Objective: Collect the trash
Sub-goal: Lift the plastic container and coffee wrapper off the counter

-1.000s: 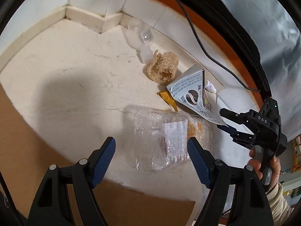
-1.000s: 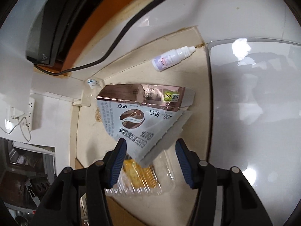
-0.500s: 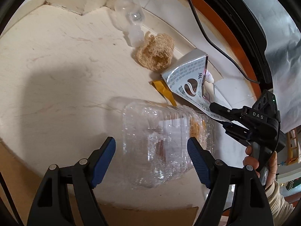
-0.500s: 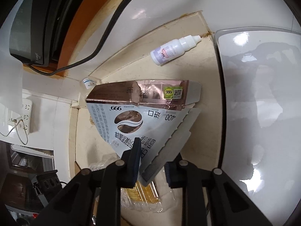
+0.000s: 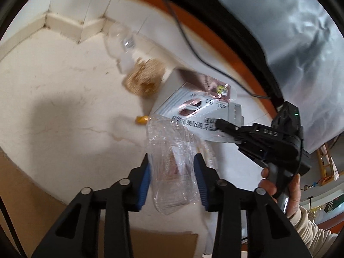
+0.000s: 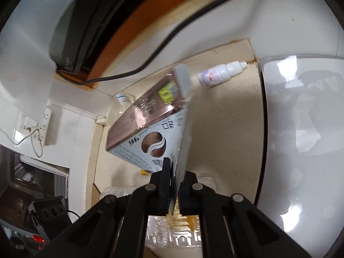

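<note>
Closed since earlier: left gripper (image 5: pixel 172 178) now squeezing clear tray (image 5: pixel 172 172), right gripper (image 6: pixel 174 185) pinching carton (image 6: pixel 150 126) flap. Both lifted, tilted, just right of sponge (image 5: pixel 144 81). Could slip: crinkly tray buckling, thin flap tearing. Tray crumpled; carton flattened, glossy.

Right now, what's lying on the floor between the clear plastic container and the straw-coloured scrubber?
A small yellow scrap, seen in the left wrist view. It lies beside the clear plastic container; bare floor separates it from the straw-coloured scrubber.
</note>
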A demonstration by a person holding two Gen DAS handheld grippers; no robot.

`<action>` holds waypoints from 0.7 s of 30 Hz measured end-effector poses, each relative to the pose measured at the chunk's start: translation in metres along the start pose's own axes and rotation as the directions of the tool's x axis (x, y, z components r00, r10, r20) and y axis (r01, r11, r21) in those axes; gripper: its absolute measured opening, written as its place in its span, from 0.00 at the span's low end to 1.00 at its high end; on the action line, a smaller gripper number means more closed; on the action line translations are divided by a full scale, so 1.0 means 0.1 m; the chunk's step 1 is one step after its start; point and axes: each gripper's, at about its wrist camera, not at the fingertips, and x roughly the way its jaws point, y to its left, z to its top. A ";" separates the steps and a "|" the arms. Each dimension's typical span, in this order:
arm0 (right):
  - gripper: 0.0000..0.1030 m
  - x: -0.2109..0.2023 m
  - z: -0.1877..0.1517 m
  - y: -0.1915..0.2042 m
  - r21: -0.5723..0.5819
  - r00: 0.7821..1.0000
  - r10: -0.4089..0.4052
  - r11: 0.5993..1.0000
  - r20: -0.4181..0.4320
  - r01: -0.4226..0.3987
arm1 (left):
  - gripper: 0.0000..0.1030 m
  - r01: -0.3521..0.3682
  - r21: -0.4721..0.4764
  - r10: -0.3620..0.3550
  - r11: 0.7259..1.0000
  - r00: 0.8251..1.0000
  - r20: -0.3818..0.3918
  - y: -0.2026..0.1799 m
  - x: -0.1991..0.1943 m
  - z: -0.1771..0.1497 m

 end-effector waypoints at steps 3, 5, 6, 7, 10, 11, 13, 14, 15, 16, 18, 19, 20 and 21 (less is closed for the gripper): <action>0.03 -0.12 0.00 0.04 -0.011 1.000 0.006 1.000 0.024 -0.006 | 0.30 -0.020 0.030 0.019 0.999 0.999 0.028 -0.17 -0.15 0.00; 0.03 -0.21 -0.01 0.06 -0.019 0.999 0.009 1.000 0.046 -0.009 | 0.30 -0.044 0.071 0.041 0.996 0.998 0.036 -0.31 -0.22 -0.02; 0.03 -0.26 -0.01 0.06 -0.023 0.998 0.010 1.000 0.059 -0.008 | 0.30 -0.046 0.084 0.043 0.995 0.998 0.037 -0.36 -0.23 -0.03; 0.03 -0.32 -0.02 0.08 -0.028 0.997 0.010 1.000 0.074 -0.008 | 0.30 -0.046 0.099 0.042 0.994 0.998 0.037 -0.41 -0.25 -0.04; 0.03 -0.51 -0.04 0.11 -0.043 0.993 0.013 0.999 0.113 -0.008 | 0.28 -0.048 0.138 0.042 0.989 0.998 0.042 -0.54 -0.31 -0.10; 0.03 -0.57 -0.05 0.12 -0.050 0.992 0.013 0.999 0.125 -0.007 | 0.27 -0.042 0.142 0.036 0.989 0.998 0.046 -0.57 -0.33 -0.13; 0.03 -0.72 -0.09 0.16 -0.071 0.989 0.010 0.997 0.148 0.001 | 0.24 -0.036 0.143 0.028 0.989 0.998 0.057 -0.64 -0.39 -0.15; 0.03 -0.80 -0.12 0.17 -0.082 0.987 0.008 0.997 0.161 0.005 | 0.24 -0.033 0.145 0.025 0.989 0.998 0.060 -0.68 -0.41 -0.16; 0.03 -0.88 -0.15 0.18 -0.095 0.985 0.006 0.995 0.174 0.011 | 0.24 -0.030 0.153 0.020 0.988 0.998 0.067 -0.73 -0.45 -0.17; 0.03 -0.94 -0.17 0.19 -0.103 0.983 0.001 0.995 0.182 0.018 | 0.23 -0.031 0.163 0.019 0.986 0.997 0.071 -0.79 -0.48 -0.19; 0.03 -1.10 -0.24 0.19 -0.121 0.979 -0.014 0.992 0.202 0.039 | 0.23 -0.038 0.185 0.025 0.982 0.997 0.073 -0.91 -0.52 -0.24; 0.03 -1.18 -0.28 0.19 -0.129 0.977 -0.022 0.990 0.211 0.050 | 0.23 -0.041 0.196 0.028 0.980 0.997 0.072 -0.97 -0.54 -0.28; 0.03 -1.26 -0.32 0.18 -0.135 0.975 -0.029 0.989 0.219 0.060 | 0.23 -0.040 0.205 0.025 0.978 0.997 0.074 -1.02 -0.57 -0.31; 0.03 -1.36 -0.37 0.16 -0.140 0.973 -0.037 0.988 0.227 0.071 | 0.23 -0.039 0.215 0.022 0.976 0.997 0.078 -1.09 -0.61 -0.36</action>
